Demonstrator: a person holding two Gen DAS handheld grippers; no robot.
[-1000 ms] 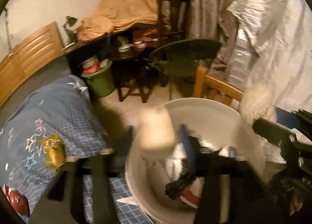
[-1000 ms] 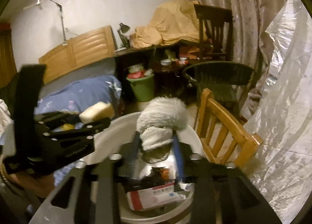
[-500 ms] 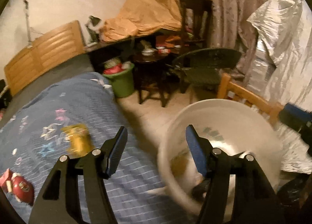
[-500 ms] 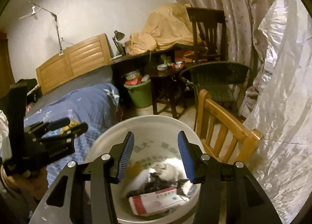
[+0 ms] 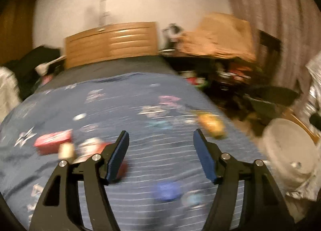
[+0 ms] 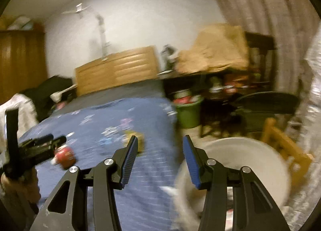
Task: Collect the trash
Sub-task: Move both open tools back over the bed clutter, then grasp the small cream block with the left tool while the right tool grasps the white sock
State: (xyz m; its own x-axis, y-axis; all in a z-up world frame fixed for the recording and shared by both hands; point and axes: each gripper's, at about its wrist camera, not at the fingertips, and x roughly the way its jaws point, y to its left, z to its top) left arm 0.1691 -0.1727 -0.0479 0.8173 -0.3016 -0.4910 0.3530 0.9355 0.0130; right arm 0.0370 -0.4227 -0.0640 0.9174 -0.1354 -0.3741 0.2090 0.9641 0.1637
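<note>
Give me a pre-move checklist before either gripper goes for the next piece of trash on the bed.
1. Left gripper empty: ok, jaws opening, nothing between them.
2. Right gripper empty: ok, jaws apart, nothing held.
3. Trash left on the blue bedspread: ok, red box, yellow packet and red can all lie there.
4. White bin within sight: ok, beside the bed.
5. Sharp view of targets: not ok, both views are blurred.

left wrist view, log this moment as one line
left hand-held gripper: empty, jaws opening | right hand-held gripper: open, empty | bed: yellow wrapper, red packet | bucket: beside bed
</note>
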